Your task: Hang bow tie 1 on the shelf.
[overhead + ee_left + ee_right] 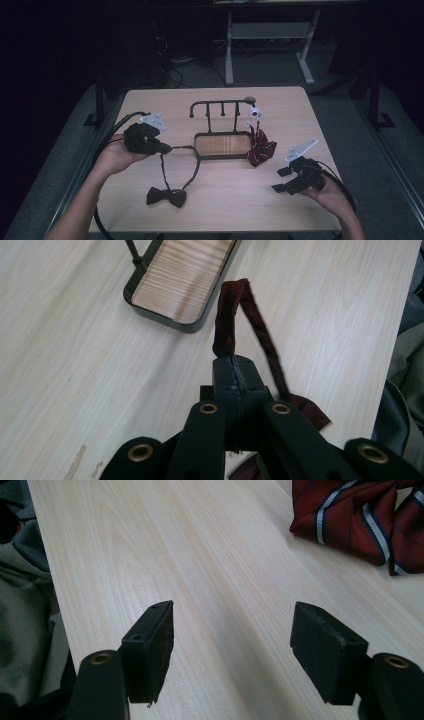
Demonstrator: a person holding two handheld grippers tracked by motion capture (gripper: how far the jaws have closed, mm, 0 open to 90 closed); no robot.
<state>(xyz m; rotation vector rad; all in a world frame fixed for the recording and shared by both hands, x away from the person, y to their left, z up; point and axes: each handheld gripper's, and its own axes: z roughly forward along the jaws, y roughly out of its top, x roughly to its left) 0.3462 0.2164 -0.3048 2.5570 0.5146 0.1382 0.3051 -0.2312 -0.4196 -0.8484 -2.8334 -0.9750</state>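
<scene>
Left gripper [166, 148] shut tight on the thin strap [227, 320] of the dark bow tie [166, 196], lifting the strap up while the bow lies flat on the table [240, 200], near the front edge and left of the middle. Right gripper [283, 180] wide open, holding nothing, waiting near the right side. Looks like just the start: strap grabbed, but not yet hung on the black rack [220, 106] at the far side, where the red striped bow tie [260, 150] already hangs at the right end.

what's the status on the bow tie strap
Left tool shut on dark bow tie strap. Right tool open, empty. Stand tray close ahead.
</scene>
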